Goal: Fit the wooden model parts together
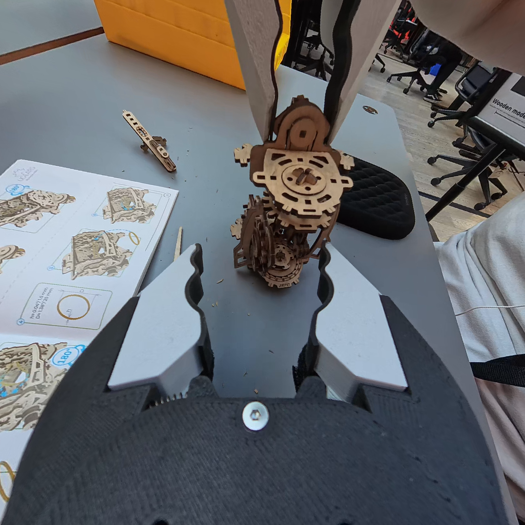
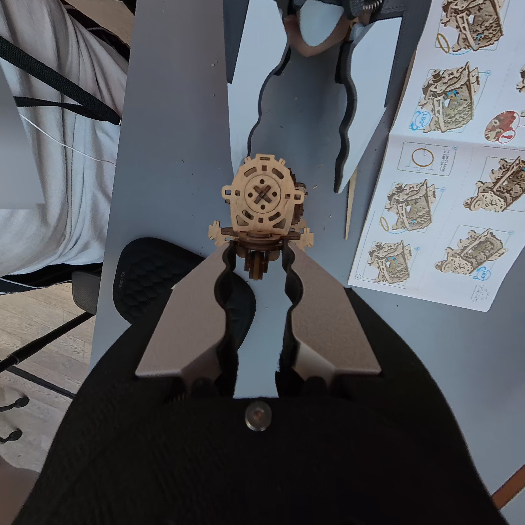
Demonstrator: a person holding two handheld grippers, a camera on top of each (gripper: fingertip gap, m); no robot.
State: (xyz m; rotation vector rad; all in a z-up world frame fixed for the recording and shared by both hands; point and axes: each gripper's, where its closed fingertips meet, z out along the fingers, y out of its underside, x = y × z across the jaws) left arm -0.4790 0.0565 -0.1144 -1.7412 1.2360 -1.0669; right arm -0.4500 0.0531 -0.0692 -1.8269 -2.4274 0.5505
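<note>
A grey tabletop [image 1: 85,108] is carrying the work, with office chairs [image 1: 460,170] standing on a wood-look floor beyond its far edge. The right tongs [image 1: 299,133] are reaching in from the far side and are clamping the upper lobe of the wooden model [image 1: 295,181], their fingertips pressed on either side of it. In the right wrist view the same tongs [image 2: 258,250] are gripping the model [image 2: 261,199] just below its round slotted face plate. The model's lower geared section [image 1: 272,255] is hanging close to the tabletop; whether it is touching the surface cannot be told. The left tongs [image 1: 262,255] are standing wide apart and holding nothing, with the geared section lying just ahead of and between their tips. To the left of the left tongs an instruction sheet [image 1: 71,241] is lying flat, with a thin wooden stick [image 1: 178,244] just beside its edge. Farther ahead and to the left a small slotted wooden strip [image 1: 149,142] is resting on the tabletop, and a yellow box [image 1: 176,37] is standing beyond it. A black quilted pad [image 1: 377,199] is lying to the right of the model. A person's light-coloured clothing [image 1: 488,284] is showing at the right edge.
</note>
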